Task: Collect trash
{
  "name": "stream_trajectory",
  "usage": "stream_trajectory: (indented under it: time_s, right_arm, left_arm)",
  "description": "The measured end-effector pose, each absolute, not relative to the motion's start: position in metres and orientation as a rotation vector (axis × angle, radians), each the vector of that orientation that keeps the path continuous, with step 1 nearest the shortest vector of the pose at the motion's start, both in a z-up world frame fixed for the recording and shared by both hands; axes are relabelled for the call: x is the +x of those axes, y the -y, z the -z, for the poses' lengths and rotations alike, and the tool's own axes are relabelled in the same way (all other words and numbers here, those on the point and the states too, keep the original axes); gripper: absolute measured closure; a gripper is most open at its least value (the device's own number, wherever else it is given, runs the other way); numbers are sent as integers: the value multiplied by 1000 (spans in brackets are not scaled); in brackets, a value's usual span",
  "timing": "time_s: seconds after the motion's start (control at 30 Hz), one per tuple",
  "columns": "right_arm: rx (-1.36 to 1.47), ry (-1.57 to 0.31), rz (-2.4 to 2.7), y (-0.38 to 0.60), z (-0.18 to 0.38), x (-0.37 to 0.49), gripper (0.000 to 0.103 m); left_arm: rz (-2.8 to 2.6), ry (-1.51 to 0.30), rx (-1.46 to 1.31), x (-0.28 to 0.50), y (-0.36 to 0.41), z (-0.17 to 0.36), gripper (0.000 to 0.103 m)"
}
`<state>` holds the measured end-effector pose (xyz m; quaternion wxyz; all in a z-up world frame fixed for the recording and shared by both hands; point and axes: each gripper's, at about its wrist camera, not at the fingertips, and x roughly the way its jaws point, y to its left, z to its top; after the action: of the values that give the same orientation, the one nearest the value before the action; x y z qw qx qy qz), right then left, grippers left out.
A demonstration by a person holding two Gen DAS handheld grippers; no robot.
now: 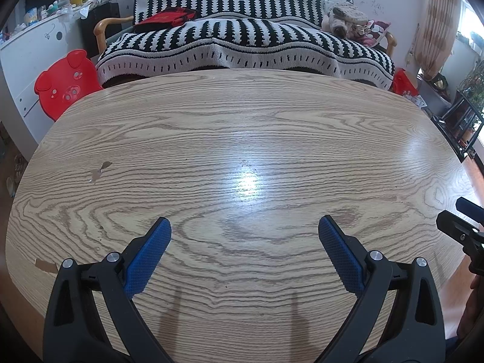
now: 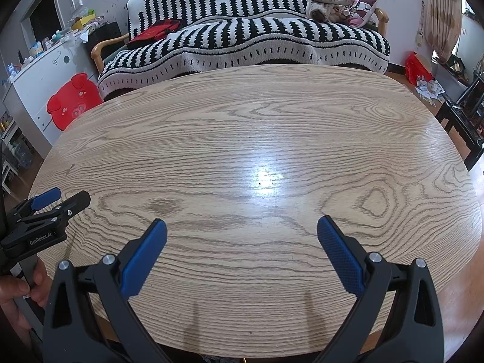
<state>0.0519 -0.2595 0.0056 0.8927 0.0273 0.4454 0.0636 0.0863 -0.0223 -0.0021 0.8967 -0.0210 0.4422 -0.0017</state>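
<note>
No trash to see on the wooden table. Left gripper spread wide, holding nothing, above the near edge. Right gripper wide too, just beside. Striped sofa behind; red pig stool at left.

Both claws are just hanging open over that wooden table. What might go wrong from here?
No trash shows on the table, so the left gripper and right gripper, both open, may have nothing to collect; the only litter-like scraps lie on the floor by the red bag. The glare patch might hide small bits. The two grippers sit close together and might bump.
</note>
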Motion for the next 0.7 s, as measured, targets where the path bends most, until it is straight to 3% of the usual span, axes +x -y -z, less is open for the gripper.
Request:
stream_trajectory:
  time_s: [0.7]
  right_arm:
    - [55, -924, -133, 260, -6, 53, 7]
  left_arm:
    - [-3, -908, -21, 86, 16, 1, 8]
